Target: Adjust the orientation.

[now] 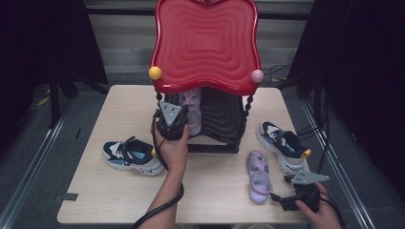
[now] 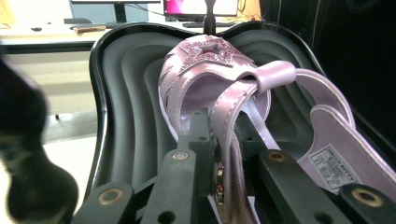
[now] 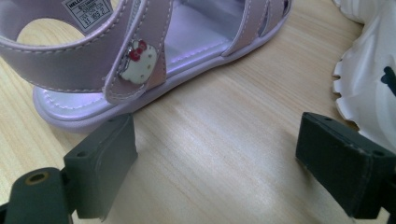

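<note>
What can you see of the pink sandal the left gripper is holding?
The pink sandal looks like shiny lilac faux leather, with a glittery star on the toe straps and a size label on the insole. The left gripper is shut on its ankle strap, holding it over the rack's black lower shelf, toe pointing away.

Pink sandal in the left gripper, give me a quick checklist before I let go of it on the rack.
1. Left gripper shut on the sandal's strap: ok.
2. Held sandal over the black lower shelf: ok.
3. Sole resting flat on the shelf: cannot tell.
4. Right gripper open, nothing between its jaws: ok.
5. Second sandal on the table, within the right gripper's reach: ok.
</note>
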`<state>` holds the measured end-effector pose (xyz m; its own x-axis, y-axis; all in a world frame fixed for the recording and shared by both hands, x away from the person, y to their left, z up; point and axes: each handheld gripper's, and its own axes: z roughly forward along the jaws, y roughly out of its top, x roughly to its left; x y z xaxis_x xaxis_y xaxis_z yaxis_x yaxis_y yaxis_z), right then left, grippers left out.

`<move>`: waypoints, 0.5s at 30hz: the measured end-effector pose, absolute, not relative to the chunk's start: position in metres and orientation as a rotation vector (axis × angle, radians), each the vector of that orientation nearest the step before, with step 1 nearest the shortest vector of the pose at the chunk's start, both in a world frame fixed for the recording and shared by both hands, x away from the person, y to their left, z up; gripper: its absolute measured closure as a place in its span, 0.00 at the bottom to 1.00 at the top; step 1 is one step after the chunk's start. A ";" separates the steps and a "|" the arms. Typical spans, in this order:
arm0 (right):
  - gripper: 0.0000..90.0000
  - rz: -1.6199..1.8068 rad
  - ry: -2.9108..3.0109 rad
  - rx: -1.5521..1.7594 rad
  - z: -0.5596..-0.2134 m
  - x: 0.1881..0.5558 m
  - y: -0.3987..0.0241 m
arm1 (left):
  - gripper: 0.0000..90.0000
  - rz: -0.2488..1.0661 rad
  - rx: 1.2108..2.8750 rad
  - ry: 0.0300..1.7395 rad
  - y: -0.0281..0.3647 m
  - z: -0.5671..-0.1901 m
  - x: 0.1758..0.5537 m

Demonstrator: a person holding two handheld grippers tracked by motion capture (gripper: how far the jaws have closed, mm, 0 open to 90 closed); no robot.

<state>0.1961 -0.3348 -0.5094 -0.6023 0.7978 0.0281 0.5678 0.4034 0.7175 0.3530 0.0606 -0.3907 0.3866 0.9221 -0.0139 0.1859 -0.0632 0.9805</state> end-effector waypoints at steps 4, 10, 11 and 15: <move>0.13 1.016 2.346 1.185 -0.510 0.196 -0.335 | 0.90 0.841 1.508 1.034 0.055 -0.393 0.360; 0.13 1.016 2.347 1.184 -0.510 0.196 -0.335 | 0.90 0.857 1.494 1.042 0.052 -0.395 0.369; 0.13 1.016 2.346 1.183 -0.510 0.196 -0.335 | 0.90 0.865 1.494 1.040 0.051 -0.396 0.371; 0.13 1.016 2.347 1.183 -0.510 0.196 -0.335 | 0.90 0.880 1.491 1.055 0.047 -0.399 0.382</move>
<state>0.1959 -0.3348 -0.5095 -0.6047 0.7959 0.0295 0.5662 0.4036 0.7187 0.3821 0.0465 -0.3992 0.3383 0.9410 -0.0074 0.1621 -0.0505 0.9855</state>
